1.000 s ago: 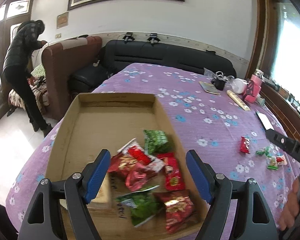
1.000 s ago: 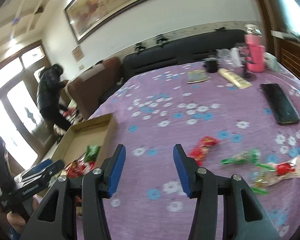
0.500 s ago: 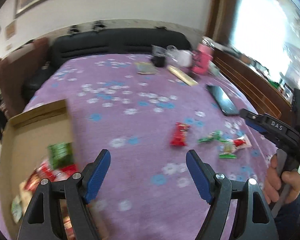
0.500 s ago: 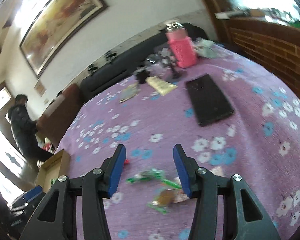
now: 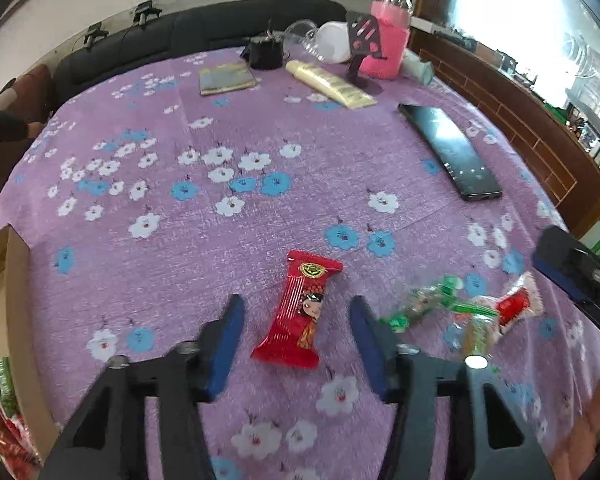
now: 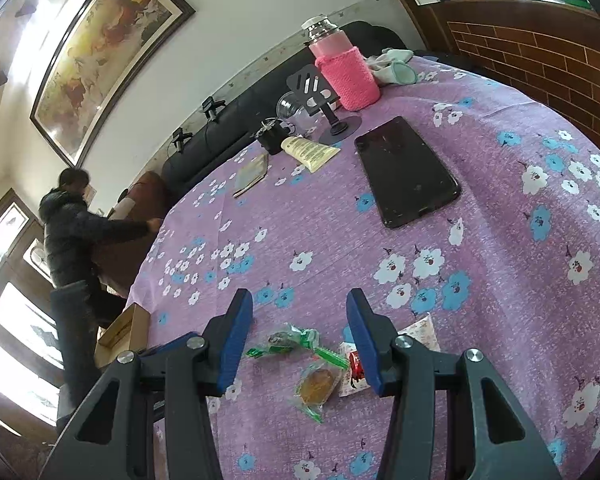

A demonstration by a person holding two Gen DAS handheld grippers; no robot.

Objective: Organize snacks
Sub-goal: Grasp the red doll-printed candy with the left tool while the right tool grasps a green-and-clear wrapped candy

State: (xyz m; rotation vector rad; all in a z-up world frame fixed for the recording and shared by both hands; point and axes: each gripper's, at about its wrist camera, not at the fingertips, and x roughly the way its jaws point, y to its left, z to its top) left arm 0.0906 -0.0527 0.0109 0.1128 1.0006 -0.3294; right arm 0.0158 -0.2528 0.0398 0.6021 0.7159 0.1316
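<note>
- Left wrist view: the left gripper (image 5: 296,336) hangs over the purple flowered table (image 5: 260,128), its jaws having just been closing, with the red snack packet (image 5: 300,312) lying flat between them; the blue pads stand clear of the packet on both sides, so nothing is grasped.
- Just right of the red snack packet lie the green-wrapped snacks (image 5: 428,304) and a red-and-white packet (image 5: 516,304).
- Far left of that packet is the cardboard box (image 5: 18,320), with snacks inside.
- Right wrist view: the right gripper (image 6: 298,340) is parted, released, over the green-wrapped snacks (image 6: 296,340) and touching none.
- A black phone (image 6: 406,172) lies well beyond them.
</note>
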